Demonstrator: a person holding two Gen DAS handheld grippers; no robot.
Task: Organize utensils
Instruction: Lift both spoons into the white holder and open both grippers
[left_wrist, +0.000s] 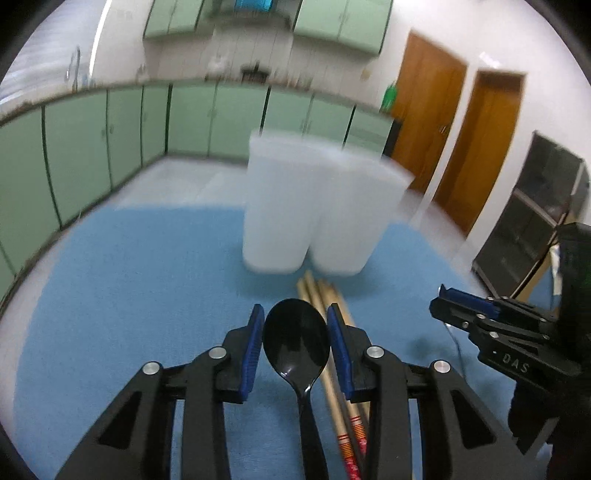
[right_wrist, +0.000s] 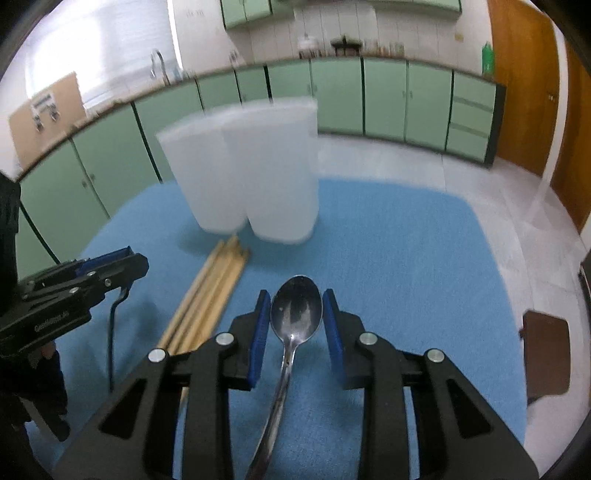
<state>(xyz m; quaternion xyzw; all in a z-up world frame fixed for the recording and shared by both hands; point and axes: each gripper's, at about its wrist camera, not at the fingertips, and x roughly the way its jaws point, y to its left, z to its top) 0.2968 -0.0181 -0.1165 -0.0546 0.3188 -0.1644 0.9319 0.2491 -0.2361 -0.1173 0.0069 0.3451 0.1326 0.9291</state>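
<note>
Two white translucent cups (left_wrist: 310, 206) stand side by side on the blue mat (left_wrist: 129, 277); they also show in the right wrist view (right_wrist: 251, 173). A bundle of wooden chopsticks (left_wrist: 332, 332) lies in front of them, also seen in the right wrist view (right_wrist: 210, 291). My left gripper (left_wrist: 295, 332) has its pads on both sides of a black plastic spoon (left_wrist: 295, 339), bowl forward. My right gripper (right_wrist: 297, 317) likewise brackets a metal spoon (right_wrist: 295, 314). Each gripper shows in the other's view: the right one (left_wrist: 454, 302), the left one (right_wrist: 122, 262).
The blue mat (right_wrist: 406, 258) covers the table. Green cabinets (right_wrist: 388, 96) line the far wall. Wooden doors (left_wrist: 458, 140) stand at the right. A brown chair seat (right_wrist: 543, 343) sits beyond the table's right edge. A dark shelf unit (left_wrist: 535, 214) stands at the right.
</note>
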